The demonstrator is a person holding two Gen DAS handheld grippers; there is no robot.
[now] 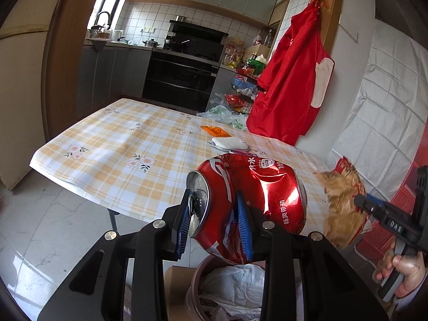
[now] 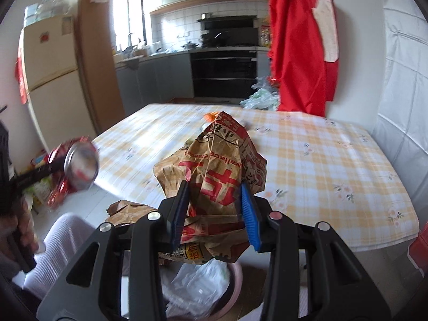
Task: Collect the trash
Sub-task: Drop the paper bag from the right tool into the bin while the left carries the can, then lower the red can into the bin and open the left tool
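A crushed red soda can (image 1: 254, 200) hangs off the near edge of the table, with my left gripper (image 1: 215, 220) shut on its top end. The same can (image 2: 80, 164) shows blurred at the left of the right wrist view. My right gripper (image 2: 214, 211) is shut on a crumpled brown paper food bag (image 2: 214, 160) with red print. That bag (image 1: 343, 203) and the right gripper (image 1: 359, 200) appear at the right of the left wrist view. Below both loads stands a pink bin (image 2: 235, 281) lined with a clear plastic bag (image 1: 232, 286).
The table (image 1: 120, 139) has a yellow checked cloth with an orange packet (image 1: 215, 131) and a white sponge-like pad (image 1: 230, 143) near its far side. A red apron (image 1: 291, 80) hangs on the wall. A cardboard box (image 1: 176, 289) sits beside the bin. More brown paper (image 2: 128, 210) lies near my white-clad leg (image 2: 64, 240).
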